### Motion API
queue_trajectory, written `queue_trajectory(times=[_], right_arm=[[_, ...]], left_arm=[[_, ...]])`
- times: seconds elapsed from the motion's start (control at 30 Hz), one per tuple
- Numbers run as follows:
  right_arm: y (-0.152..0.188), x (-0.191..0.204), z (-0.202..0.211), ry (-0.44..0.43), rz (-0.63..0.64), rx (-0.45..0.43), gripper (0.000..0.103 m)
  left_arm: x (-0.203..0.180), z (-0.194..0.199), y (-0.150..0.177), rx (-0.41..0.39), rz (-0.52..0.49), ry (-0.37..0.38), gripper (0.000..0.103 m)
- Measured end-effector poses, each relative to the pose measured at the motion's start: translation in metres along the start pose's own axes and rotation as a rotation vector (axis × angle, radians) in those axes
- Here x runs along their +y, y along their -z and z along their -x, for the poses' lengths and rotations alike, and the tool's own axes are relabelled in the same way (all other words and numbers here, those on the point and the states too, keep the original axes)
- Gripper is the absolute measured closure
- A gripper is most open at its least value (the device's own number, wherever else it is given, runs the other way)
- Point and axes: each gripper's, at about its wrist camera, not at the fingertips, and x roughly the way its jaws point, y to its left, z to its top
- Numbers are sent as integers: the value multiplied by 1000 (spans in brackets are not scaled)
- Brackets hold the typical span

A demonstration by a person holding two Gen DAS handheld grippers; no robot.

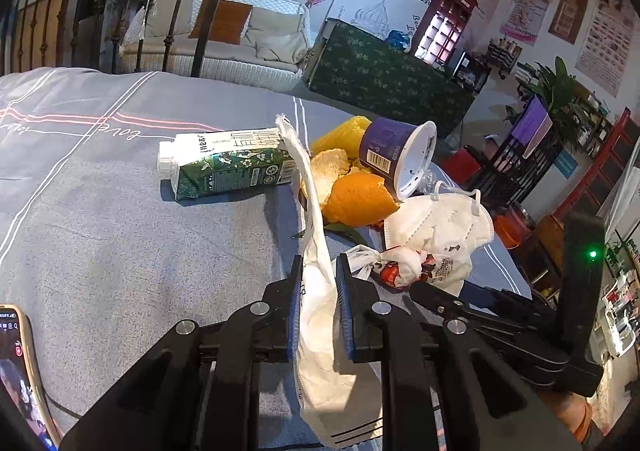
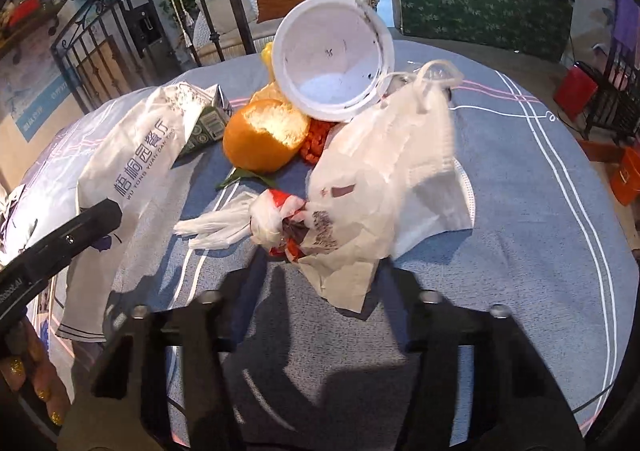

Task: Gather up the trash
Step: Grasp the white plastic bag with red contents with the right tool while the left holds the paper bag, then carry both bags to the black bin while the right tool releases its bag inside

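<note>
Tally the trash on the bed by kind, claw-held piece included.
Paper bag, in the left claw: 1
Milk carton: 1
Yogurt cup: 1
Orange peel: 1
Corn cob: 1
Face mask: 1
Knotted plastic bag: 1
Torn paper wrapper: 1
Total: 8

It was a beauty-salon lounge: cosmetic posters (image 1: 528, 3) covered the wall at two o'clock, a cushioned sofa (image 1: 224, 39) sat at twelve, and a red phone-booth cabinet (image 1: 444, 23) stood at one.
</note>
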Motion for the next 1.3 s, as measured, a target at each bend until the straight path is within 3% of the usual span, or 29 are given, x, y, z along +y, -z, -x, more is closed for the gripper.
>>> queue_trajectory(times=[0.03,0.07,0.23,0.73,1.3], right_arm=[[2,0,-2,-5,5,11,81],[3,2,-6,-12,4,23,85],[11,0,5,-41,-14,9,94],[33,-9,109,-35,-29,-194,97],[71,-100,195,155,-206,-319,97]], left_arm=[[-1,1,0,0,1,2,86],[-1,1,3,-1,3,4,86],[1,2,7,4,8,9,87],[-16,12,15,-17,-12,39,87],[-78,23,31,-37,-115,140,87]])
